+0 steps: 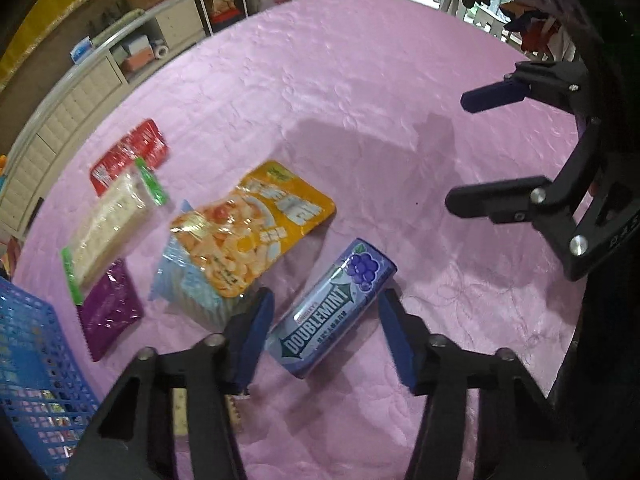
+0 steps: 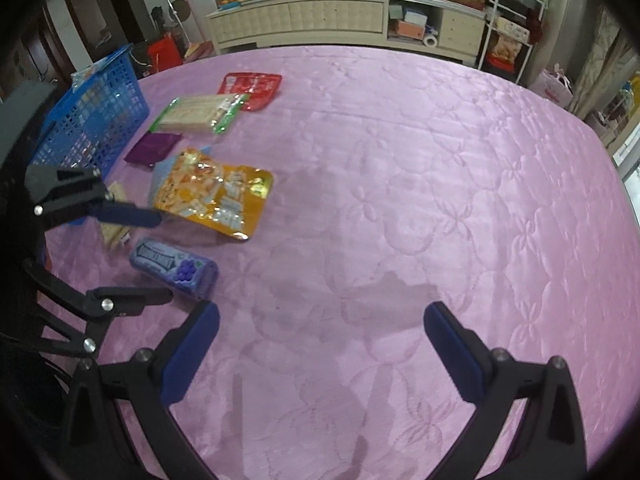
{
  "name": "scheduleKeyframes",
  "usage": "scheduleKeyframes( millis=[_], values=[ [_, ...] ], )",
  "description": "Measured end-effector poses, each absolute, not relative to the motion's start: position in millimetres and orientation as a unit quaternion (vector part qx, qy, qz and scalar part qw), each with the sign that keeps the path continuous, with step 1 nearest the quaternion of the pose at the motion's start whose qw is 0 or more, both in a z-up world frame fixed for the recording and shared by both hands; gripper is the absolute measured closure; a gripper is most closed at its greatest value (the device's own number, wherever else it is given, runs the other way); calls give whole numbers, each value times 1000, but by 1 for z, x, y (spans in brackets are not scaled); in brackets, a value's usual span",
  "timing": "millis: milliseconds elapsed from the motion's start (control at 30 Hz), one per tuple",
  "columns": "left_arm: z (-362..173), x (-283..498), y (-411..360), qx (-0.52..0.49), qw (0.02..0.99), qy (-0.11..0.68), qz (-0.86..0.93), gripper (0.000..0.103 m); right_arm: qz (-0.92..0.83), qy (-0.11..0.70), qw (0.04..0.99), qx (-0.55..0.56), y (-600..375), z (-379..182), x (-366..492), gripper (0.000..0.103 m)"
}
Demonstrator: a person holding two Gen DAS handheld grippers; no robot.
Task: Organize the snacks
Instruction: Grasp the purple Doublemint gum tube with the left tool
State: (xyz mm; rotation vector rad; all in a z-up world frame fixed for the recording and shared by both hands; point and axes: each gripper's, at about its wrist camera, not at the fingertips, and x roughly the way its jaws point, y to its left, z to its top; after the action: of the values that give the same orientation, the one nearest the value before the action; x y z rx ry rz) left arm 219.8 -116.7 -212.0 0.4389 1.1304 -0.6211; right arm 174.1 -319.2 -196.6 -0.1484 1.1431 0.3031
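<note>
A purple Doublemint box [image 1: 332,308] lies on the pink cloth, between the open fingers of my left gripper [image 1: 326,320], which straddle it without touching. It also shows in the right wrist view [image 2: 174,266]. Beyond it lie a yellow snack pouch [image 1: 256,224], a light blue packet [image 1: 188,284], a cracker pack [image 1: 110,228], a purple packet [image 1: 110,310] and a red packet [image 1: 130,154]. A blue basket [image 1: 32,380] stands at the left. My right gripper [image 2: 320,344] is open and empty over bare cloth.
The pink quilted cloth [image 2: 440,200] covers the table. A cream cabinet [image 2: 320,20] and shelves stand behind the far edge. A small cracker pack [image 2: 114,220] lies under the left gripper's finger in the right wrist view.
</note>
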Motion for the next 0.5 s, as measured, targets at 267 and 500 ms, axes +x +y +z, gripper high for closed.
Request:
scheduleKeyframes(
  millis=[267,500],
  values=[
    [-219,224,-125,185,771,538,-288,63,145,541,825,-68,-318,-198,173,0],
    [-226,215,-136,186,780,535,-267,72,147,544,824,-65,-314,-198,174,0]
  ],
)
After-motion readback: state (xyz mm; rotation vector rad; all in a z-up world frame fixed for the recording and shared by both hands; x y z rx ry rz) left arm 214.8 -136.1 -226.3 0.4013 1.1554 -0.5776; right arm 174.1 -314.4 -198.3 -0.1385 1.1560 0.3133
